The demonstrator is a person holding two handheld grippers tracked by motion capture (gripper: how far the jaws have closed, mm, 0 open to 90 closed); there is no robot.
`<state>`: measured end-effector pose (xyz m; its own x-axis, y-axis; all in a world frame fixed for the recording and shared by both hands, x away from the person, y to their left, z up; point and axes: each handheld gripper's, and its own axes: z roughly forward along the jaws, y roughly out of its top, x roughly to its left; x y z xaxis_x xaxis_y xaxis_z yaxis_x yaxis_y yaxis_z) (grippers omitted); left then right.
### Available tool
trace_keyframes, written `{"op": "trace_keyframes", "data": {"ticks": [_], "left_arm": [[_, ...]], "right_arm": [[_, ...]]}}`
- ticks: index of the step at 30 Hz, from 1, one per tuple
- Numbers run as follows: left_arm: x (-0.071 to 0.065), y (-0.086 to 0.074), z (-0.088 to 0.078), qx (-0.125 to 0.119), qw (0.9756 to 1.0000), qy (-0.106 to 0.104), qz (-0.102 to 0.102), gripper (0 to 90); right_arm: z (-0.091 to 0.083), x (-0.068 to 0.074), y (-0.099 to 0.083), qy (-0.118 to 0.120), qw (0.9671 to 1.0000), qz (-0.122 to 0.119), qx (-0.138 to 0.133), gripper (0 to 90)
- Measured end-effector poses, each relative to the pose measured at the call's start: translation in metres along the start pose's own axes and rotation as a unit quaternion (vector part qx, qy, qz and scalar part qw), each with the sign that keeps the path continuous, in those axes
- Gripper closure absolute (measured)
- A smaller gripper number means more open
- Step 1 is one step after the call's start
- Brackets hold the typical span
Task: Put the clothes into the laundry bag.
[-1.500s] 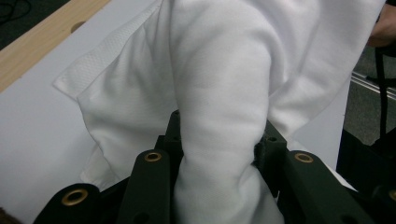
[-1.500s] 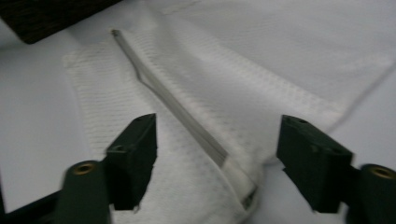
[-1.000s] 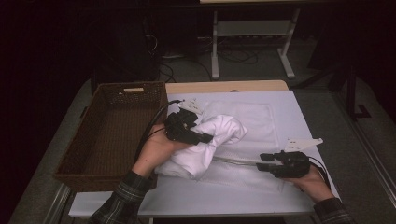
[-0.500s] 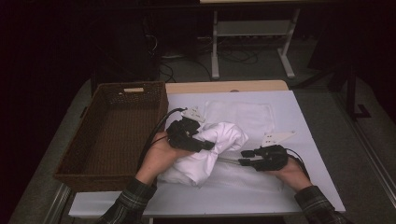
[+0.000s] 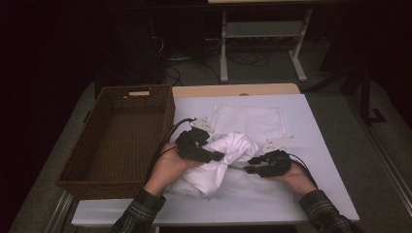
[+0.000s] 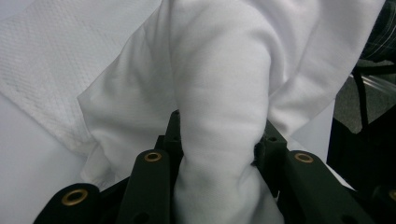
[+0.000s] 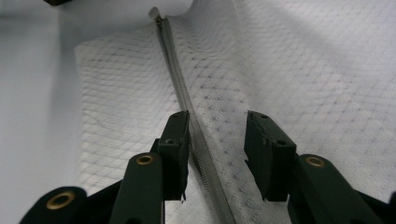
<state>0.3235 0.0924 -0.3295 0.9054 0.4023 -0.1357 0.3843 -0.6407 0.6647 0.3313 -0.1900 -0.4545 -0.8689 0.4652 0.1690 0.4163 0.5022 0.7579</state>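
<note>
A bunched white cloth (image 5: 235,148) lies across a flat white mesh bag (image 5: 250,121) on the table. My left gripper (image 5: 214,155) is shut on a thick fold of the cloth (image 6: 219,84), its jaws squeezing the fold from both sides (image 6: 217,135). My right gripper (image 5: 252,169) is low at the cloth's right end and points left. Its jaws (image 7: 217,128) stand apart over the mesh bag (image 7: 308,70), having just closed a little. The bag's grey zipper (image 7: 175,70) runs between them beside the left jaw, and nothing is pinched.
A brown wicker basket (image 5: 167,114) stands at the table's left, with nothing in it. The white mat (image 5: 325,155) covers the table to the right of my hands. A metal stand (image 5: 262,34) and cables are on the floor beyond the far edge.
My right gripper has slid left along the table toward the cloth bundle. The left gripper and its fold of cloth have sunk slightly toward me.
</note>
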Motion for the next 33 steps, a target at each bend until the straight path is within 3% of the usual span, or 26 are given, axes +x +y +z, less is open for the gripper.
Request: {"op": "trace_keyframes", "data": {"ticks": [5, 10, 12, 15, 21, 23, 33], "left_arm": [[0.002, -0.002, 0.002, 0.001, 1.0000, -0.001, -0.002, 64.8], [0.003, -0.004, 0.004, 0.003, 1.0000, -0.001, -0.005, 64.8], [0.004, -0.005, 0.004, 0.004, 1.0000, 0.000, -0.005, 64.8], [0.004, -0.006, 0.004, 0.005, 1.0000, 0.000, -0.006, 64.8], [0.004, -0.007, 0.004, 0.007, 1.0000, -0.001, -0.006, 64.9], [0.003, -0.006, 0.003, 0.008, 1.0000, -0.001, -0.004, 64.8], [-0.001, -0.008, 0.005, 0.014, 0.9999, -0.002, 0.000, 64.9]], "right_arm": [[0.001, -0.002, -0.001, -0.010, 0.9999, 0.006, 0.003, 68.8], [0.003, 0.001, -0.002, -0.012, 0.9998, -0.015, 0.006, 66.3], [0.004, 0.003, -0.002, -0.032, 0.9989, -0.032, 0.009, 78.6], [0.004, 0.002, -0.002, -0.038, 0.9987, -0.034, 0.008, 86.1], [0.000, -0.002, 0.000, -0.036, 0.9993, -0.011, -0.006, 87.7], [-0.003, -0.007, 0.002, -0.035, 0.9990, 0.010, -0.026, 87.9], [-0.009, -0.018, 0.016, -0.045, 0.9974, 0.027, -0.049, 88.8]]}}
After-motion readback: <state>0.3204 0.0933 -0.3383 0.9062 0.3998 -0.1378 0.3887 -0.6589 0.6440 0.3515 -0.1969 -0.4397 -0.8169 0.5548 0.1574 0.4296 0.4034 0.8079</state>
